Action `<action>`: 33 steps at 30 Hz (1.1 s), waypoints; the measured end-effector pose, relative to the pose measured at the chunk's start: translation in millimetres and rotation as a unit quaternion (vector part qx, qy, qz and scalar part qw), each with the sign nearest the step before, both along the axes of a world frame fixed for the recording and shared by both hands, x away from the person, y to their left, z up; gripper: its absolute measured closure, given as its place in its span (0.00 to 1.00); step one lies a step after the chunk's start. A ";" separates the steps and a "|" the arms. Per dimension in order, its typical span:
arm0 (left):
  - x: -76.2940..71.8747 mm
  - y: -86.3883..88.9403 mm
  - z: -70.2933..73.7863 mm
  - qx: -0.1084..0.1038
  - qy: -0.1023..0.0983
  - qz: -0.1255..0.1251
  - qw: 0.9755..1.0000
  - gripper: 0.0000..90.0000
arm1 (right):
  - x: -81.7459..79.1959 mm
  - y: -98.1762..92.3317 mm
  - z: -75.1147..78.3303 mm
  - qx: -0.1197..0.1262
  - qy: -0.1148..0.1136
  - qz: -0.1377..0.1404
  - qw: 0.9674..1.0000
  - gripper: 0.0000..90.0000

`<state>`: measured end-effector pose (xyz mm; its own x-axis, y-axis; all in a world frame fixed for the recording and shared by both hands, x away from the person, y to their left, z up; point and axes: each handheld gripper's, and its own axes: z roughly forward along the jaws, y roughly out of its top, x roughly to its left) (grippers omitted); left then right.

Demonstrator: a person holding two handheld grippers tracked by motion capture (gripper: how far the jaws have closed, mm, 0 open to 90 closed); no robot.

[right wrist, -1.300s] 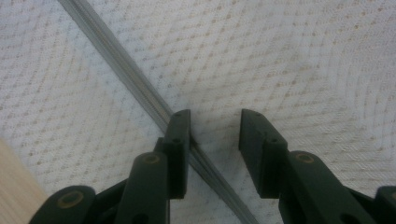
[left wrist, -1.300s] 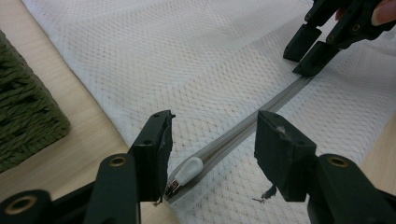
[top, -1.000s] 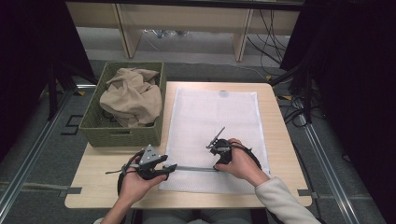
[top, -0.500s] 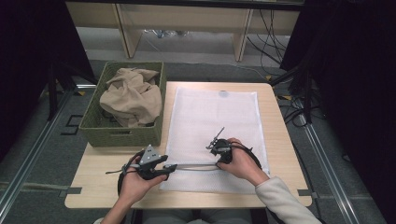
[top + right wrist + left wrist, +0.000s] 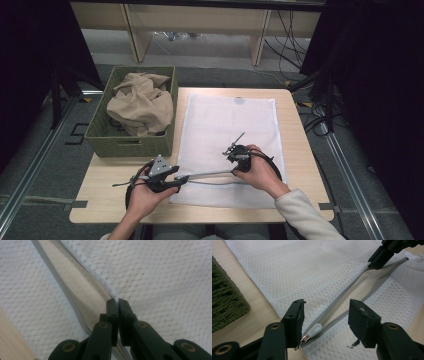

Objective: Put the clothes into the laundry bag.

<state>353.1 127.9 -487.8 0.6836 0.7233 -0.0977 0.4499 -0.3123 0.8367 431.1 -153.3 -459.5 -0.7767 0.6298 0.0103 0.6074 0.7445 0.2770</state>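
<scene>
A white mesh bag [image 5: 225,125] lies flat on the wooden table [image 5: 300,165], its grey zip open along the near part. My right gripper [image 5: 234,169] [image 5: 117,301] has just been closing and is now shut on the upper mesh edge of the zip opening [image 5: 110,291], which it lifts slightly. At the bag's left end, my left gripper [image 5: 181,178] [image 5: 325,306] stands open. The white zip pull [image 5: 313,331] lies between its jaws, close to the left jaw and not pinched. The right gripper [image 5: 377,261] also appears at the far end of the opening [image 5: 352,292].
A green woven basket [image 5: 100,140] with a crumpled beige cloth [image 5: 140,102] stands on the table's left, just left of the bag. Bare wood lies along the near edge and to the right of the bag. Cables trail on the floor at the right.
Both hands stay in place. The zip edge at the right gripper looks slightly raised off the table.
</scene>
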 end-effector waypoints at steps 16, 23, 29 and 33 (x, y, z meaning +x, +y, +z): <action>-4.8 3.0 18.3 -0.036 -0.059 0.009 0.998 0.52 | -8.9 1.4 38.1 0.069 -0.107 -0.058 0.990 0.99; -6.1 7.2 33.7 -0.072 -0.089 0.004 0.993 0.48 | -5.4 2.9 52.0 0.102 -0.160 -0.067 0.980 0.99; -4.1 12.8 54.1 -0.073 -0.126 -0.002 0.989 0.41 | -1.7 11.5 63.5 0.119 -0.180 -0.063 0.974 0.99; 6.7 20.8 69.3 -0.062 -0.155 0.031 0.985 0.34 | -1.9 16.5 65.3 0.127 -0.185 -0.059 0.973 0.99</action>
